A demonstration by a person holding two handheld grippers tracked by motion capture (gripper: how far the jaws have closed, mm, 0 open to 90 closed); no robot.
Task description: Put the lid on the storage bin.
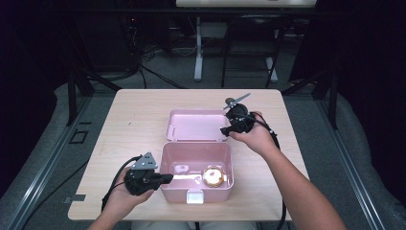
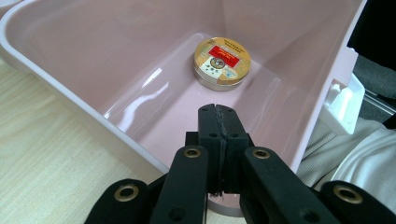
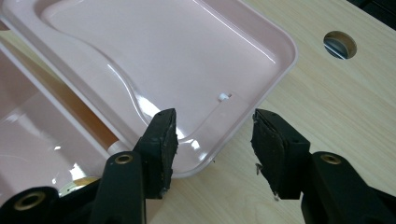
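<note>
Pink plastic box (image 1: pixel 196 168) is sitting near the middle of the pale wood-grain bench (image 1: pixel 129 124), and its lid (image 1: pixel 197 125) is lying flung open flat on the far side, hinged along the box's far rim. Both are smooth, glossy, rounded at the corners, with a white latch (image 1: pixel 194 196) on the near wall.

Right claw (image 1: pixel 229 128) is hovering at the lid's right near corner; in the right gripper view the pads are standing apart with the lid's raised edge (image 3: pixel 233 122) coming in between them, not pinched yet as far as I can tell. So the lid is lying left and far from that claw, long axis running left-right, and the right hand is clearly the closer one.

Left claw (image 1: pixel 168 178) is poking over the box's left wall, pads pressed together on nothing.

Down inside, toward the right, a small round gold tin (image 2: pixel 222 62) with a red label is resting flat on the floor.
</note>
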